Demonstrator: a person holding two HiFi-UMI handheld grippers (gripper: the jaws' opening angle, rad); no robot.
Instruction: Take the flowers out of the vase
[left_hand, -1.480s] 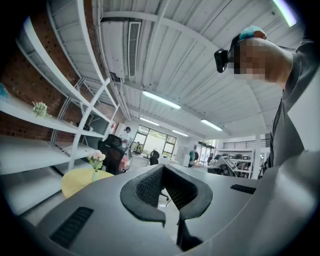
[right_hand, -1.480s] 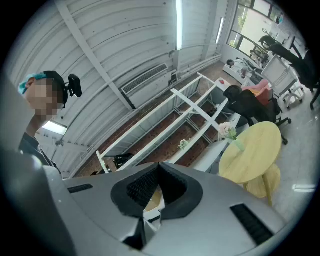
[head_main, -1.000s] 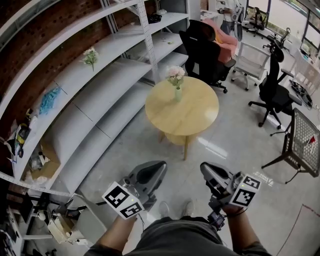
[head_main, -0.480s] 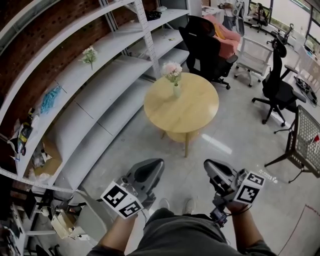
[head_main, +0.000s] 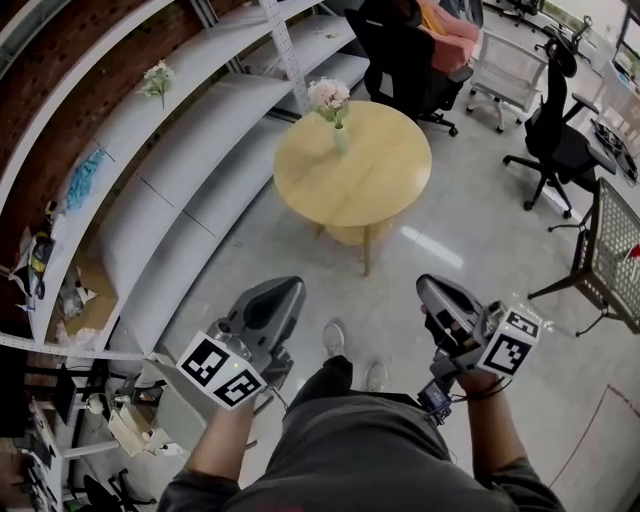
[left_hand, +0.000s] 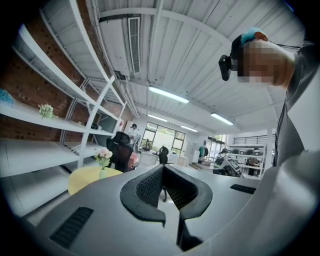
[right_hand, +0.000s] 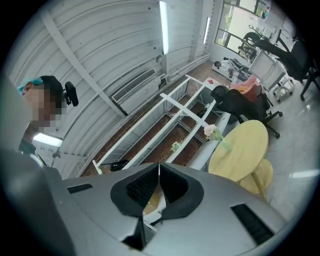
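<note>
While flowers (head_main: 328, 95) fill the vase (head_main: 340, 138) at twelve o'clock, left gripper (head_main: 285, 290) and right gripper (head_main: 432, 286) hover, jaws pinched together, empty.

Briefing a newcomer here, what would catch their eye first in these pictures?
The pink flowers in a small pale green vase stand near the far edge of the round yellow wooden table. Nearer, the left claw and right claw are shut and empty, well short of it.

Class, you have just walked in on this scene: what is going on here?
A person stands back from the round yellow table, holding the left gripper and the right gripper low in front, both shut and empty. The pink flowers stand in their vase near the table's far edge, untouched.
</note>
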